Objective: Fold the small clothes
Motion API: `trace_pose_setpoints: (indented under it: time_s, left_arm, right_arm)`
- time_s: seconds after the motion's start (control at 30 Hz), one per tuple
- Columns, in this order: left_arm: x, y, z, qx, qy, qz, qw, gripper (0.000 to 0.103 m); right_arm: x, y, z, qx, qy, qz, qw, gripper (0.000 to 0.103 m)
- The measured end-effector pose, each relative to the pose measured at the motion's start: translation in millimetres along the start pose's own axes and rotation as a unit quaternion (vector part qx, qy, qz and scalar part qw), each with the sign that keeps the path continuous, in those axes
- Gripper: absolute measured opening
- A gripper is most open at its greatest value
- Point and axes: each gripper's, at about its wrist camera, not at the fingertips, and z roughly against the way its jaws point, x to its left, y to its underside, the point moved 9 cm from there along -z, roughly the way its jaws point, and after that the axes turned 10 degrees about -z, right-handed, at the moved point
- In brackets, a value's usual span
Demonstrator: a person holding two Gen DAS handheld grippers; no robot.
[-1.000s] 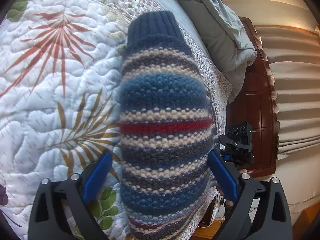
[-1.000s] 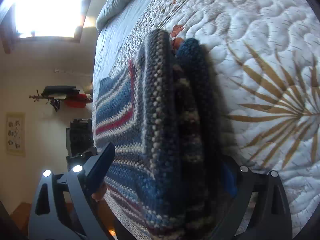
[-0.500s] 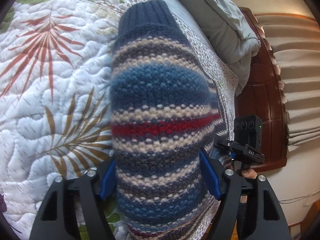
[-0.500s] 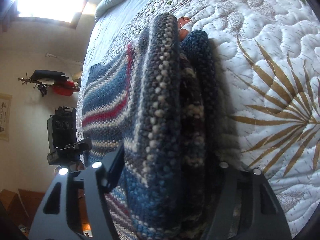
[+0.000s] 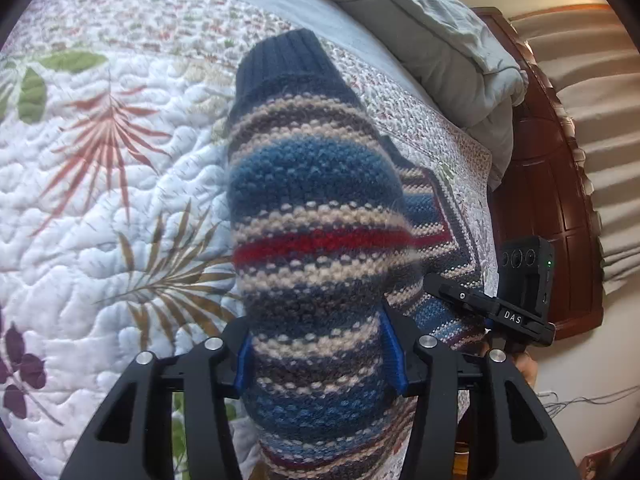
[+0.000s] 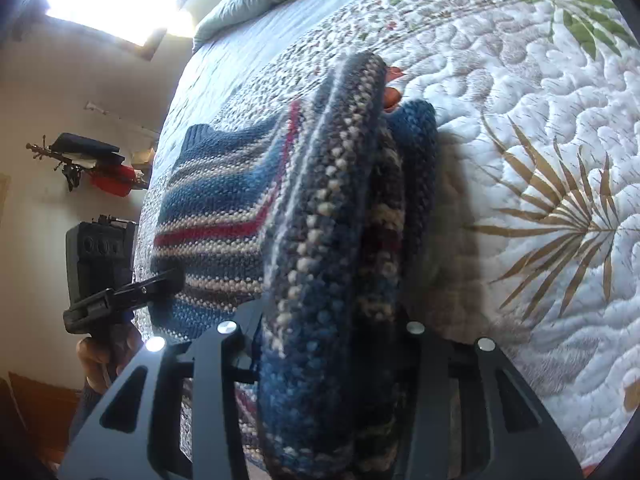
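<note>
While both claws grip it, the striped sweater (image 5: 316, 216) hangs over the quilted bed (image 5: 100, 200)
Left claw (image 5: 320, 354) pinches a sleeve; right claw (image 6: 332, 344) clamps a bunched fold

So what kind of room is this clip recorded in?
Most likely a bedroom: the striped sweater lies on a bed's quilted floral bedspread, with a rumpled grey duvet and dark wooden headboard behind.

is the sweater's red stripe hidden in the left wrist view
No, the red stripe runs plainly across the striped knit sweater, above the left tool.
</note>
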Motion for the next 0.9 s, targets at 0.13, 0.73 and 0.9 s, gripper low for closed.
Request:
trace_pose_setpoints:
  time_s: [0.13, 0.73, 0.9]
  left_arm:
    - [-1.3, 2.4, 26.2, -0.004, -0.009, -0.003, 0.9999, 0.051]
    - [90.0, 142.9, 178.5, -0.053, -0.027, 0.029, 0.9978, 0.051]
    - [117.5, 191.8, 193.6, -0.07, -0.019, 0.046, 0.9963, 0.051]
  right_arm:
    - [26.2, 14.1, -1.7, 0.002, -0.011, 0.011, 1.0, 0.04]
    - [185.5, 187.8, -74.5, 0.015, -0.087, 0.072, 0.994, 0.039]
    - [198.5, 230.8, -94.0, 0.04, -0.069, 0.099, 0.992, 0.039]
